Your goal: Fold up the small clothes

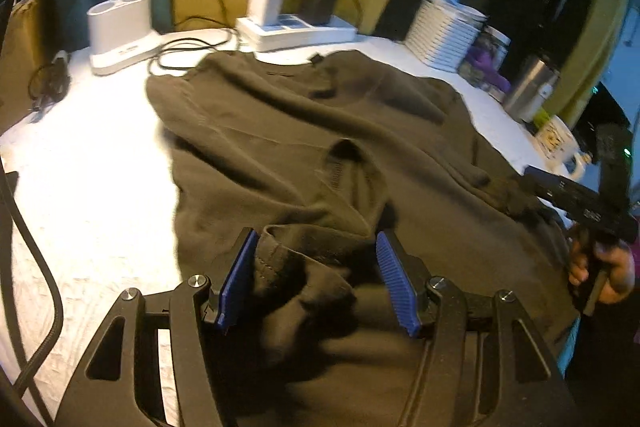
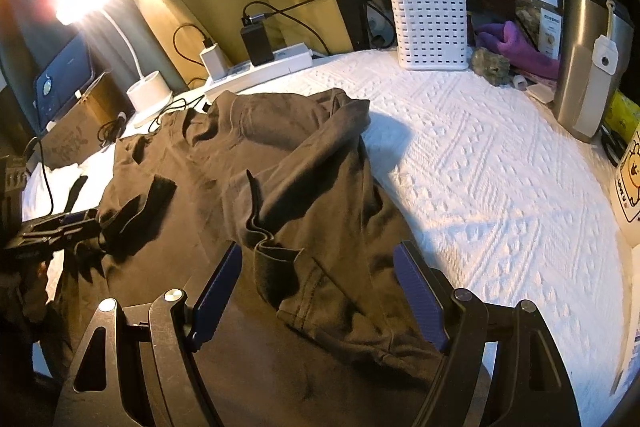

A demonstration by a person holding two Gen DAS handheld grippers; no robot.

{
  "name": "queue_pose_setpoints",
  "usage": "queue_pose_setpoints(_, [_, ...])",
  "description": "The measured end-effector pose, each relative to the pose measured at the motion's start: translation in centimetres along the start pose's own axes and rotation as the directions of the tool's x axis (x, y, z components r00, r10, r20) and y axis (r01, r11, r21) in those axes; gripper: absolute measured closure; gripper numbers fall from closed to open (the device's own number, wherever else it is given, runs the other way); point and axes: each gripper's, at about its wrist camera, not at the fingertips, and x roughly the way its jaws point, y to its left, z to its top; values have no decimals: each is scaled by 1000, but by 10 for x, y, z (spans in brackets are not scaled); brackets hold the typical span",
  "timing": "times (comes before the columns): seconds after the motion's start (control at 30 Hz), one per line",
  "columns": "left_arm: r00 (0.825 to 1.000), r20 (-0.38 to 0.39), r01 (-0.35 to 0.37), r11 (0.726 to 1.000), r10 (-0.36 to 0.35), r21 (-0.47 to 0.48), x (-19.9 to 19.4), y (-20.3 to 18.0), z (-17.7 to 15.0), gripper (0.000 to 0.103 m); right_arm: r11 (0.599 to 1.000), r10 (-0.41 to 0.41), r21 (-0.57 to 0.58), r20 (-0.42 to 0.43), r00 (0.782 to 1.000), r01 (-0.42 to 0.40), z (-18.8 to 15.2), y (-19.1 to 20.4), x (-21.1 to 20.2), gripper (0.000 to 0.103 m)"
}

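Observation:
A dark brown T-shirt [image 1: 300, 131] lies spread and rumpled on the white textured cloth [image 2: 500, 167] covering the table. My left gripper [image 1: 316, 239] is open at the shirt's near edge. A bunched fold of hem sits loose between its blue pads [image 1: 236, 279], which do not press on it. My right gripper [image 2: 320, 249] stands wide open over the shirt's other near corner, with a raised fold of fabric [image 2: 264, 247] lying between its fingers. The right wrist view shows the left gripper [image 2: 90, 221] at the shirt's left edge. The left wrist view shows the right gripper [image 1: 536, 183] at the right edge.
Along the back stand a power strip [image 1: 296, 31] with chargers and cables, a white lamp base [image 1: 120, 27], and a white basket [image 2: 430, 27]. A steel tumbler [image 2: 588, 59], a jar, a purple cloth and a mug [image 1: 560, 143] line the right side. A person's hand [image 1: 600, 267] holds the right gripper.

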Motion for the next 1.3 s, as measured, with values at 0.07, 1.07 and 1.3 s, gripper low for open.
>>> queue_pose_setpoints(0.07, [1000, -12, 16, 1000, -16, 26, 0, -7, -3, 42, 1000, -4, -1, -2, 1000, 4, -1, 1, -1, 23])
queue_pose_setpoints(1.07, [995, 53, -86, 996, 85, 24, -72, -7, -72, 42, 973, -220, -59, 36, 975, 222, -93, -28, -110, 49])
queue_pose_setpoints(1.3, [993, 41, -114, 993, 113, 16, -75, -4, -100, 42, 972, -204, -122, -8, 979, 201, -115, -16, -113, 56])
